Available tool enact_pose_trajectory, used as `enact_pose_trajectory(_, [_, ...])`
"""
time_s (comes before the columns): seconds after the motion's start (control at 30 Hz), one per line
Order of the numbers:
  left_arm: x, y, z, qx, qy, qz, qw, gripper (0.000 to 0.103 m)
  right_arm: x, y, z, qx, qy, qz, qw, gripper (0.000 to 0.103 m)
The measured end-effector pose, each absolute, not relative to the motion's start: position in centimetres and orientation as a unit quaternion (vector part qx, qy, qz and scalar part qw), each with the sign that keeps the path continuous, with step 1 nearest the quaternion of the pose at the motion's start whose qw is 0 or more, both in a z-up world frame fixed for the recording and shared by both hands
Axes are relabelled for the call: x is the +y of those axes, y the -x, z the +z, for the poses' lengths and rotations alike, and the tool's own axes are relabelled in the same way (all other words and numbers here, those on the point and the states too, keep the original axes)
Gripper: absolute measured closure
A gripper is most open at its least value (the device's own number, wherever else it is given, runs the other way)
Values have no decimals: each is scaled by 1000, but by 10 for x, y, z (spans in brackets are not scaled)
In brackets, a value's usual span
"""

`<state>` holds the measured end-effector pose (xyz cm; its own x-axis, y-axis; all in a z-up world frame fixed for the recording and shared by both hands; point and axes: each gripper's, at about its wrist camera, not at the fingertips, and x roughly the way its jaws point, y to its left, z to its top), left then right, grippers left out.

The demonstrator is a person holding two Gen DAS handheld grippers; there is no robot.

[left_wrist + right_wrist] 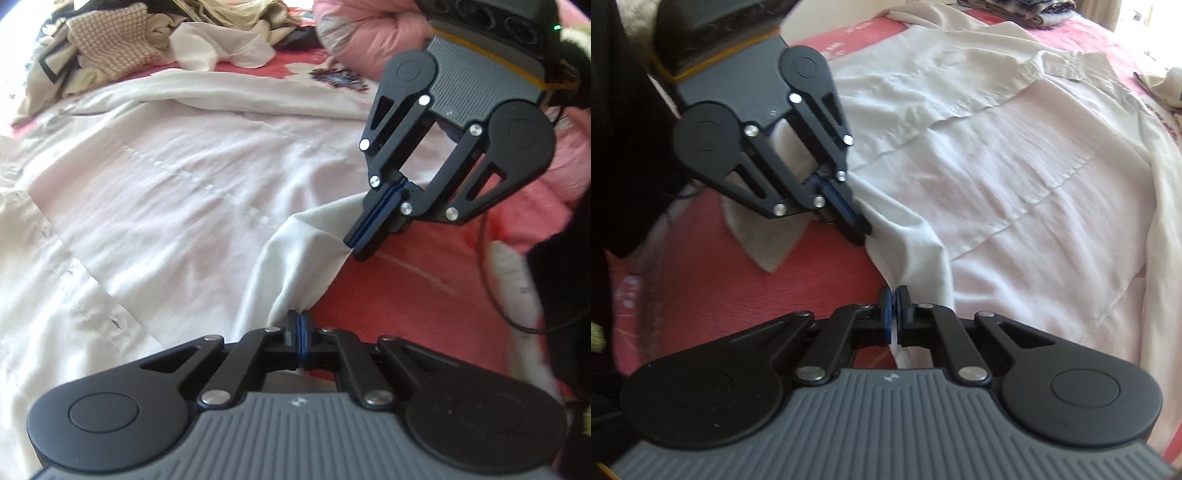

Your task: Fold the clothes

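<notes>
A white shirt [166,184] [997,184] lies spread flat on a red bed sheet [406,295] [812,288]. In the left wrist view my left gripper [300,318] is shut, with the shirt's near edge pinched between its blue pads. Farther along the same edge, up and to the right, my right gripper [354,248] is shut on a fold of the cloth. The right wrist view shows the right gripper [894,295] closed on the shirt's hem, and the left gripper [862,236] clamped on it just beyond. The edge between the two grippers is bunched into a ridge.
A heap of loose beige and checked clothes [110,48] sits at the far side of the bed, beside a pink quilt [351,33]. A black cable [517,321] trails over the sheet at the right. Folded dark garments [1015,11] lie beyond the shirt.
</notes>
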<state>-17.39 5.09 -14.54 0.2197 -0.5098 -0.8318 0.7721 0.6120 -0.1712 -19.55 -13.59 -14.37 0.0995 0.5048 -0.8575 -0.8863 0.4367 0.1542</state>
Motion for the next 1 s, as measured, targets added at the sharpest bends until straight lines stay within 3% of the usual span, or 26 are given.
enact_pose_trajectory(0.3, [52,215,-148,539,-73,-513,665,103,-145,229,-133,520,169,537,643,102])
enact_pose_trajectory(0.67, [34,251,-171,550,-144,-521,637,102,-128,259,-181,572,160,530,605,101])
enact_pose_trajectory(0.83, [37,258,-168,552,-143,-524,633,99,-156,264,-165,591,136,496,622,98])
enact_pose_trajectory(1.0, [45,259,-161,557,-129,-532,624,81,-222,248,-133,588,87,380,709,97])
